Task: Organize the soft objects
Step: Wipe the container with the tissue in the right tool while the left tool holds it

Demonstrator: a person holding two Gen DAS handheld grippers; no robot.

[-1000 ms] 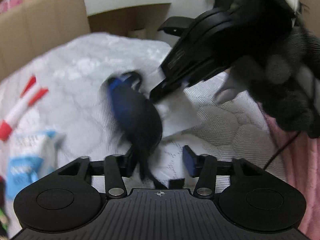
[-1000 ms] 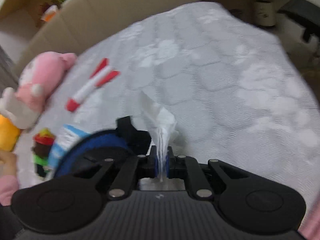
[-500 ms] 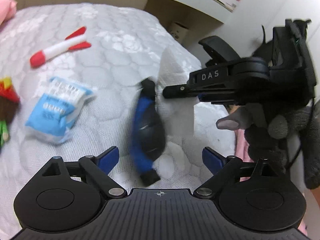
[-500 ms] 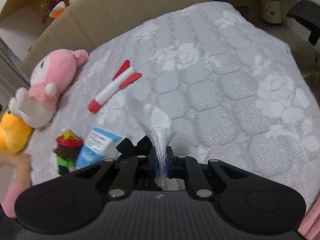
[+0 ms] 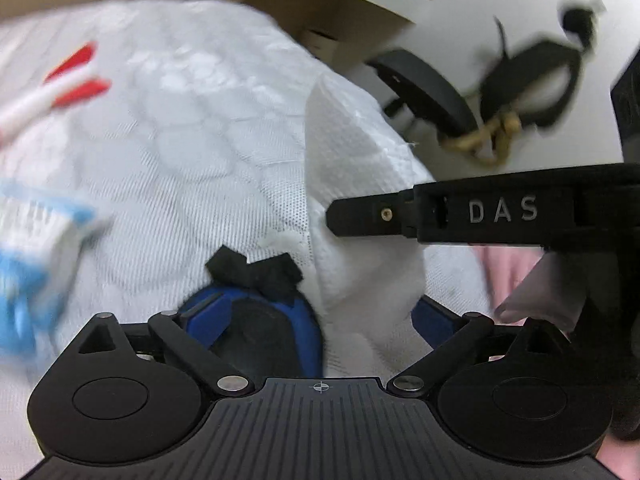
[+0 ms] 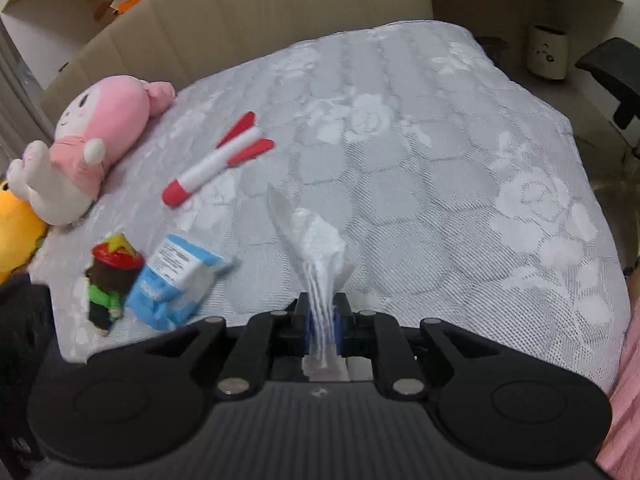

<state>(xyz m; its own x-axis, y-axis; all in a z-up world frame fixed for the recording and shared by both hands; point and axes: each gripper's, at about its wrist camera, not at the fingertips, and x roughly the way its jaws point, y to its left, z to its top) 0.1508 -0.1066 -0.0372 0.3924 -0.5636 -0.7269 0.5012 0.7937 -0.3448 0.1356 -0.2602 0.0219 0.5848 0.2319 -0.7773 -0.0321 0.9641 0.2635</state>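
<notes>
The white tissue [image 6: 320, 240] is clamped between the closed jaws of the right gripper [image 6: 321, 320], above the quilted mattress [image 6: 440, 160]. The gripper finger reads "DAS" in the left view only. The left gripper [image 5: 316, 316] stands wide open, empty, over a blue-black soft item [image 5: 260, 320]. Only the right view shows the pink plush [image 6: 92, 140].

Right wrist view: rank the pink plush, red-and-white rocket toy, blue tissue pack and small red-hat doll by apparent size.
1. pink plush
2. red-and-white rocket toy and blue tissue pack look similar; the pack is nearer the camera, so unsure
3. small red-hat doll
</notes>
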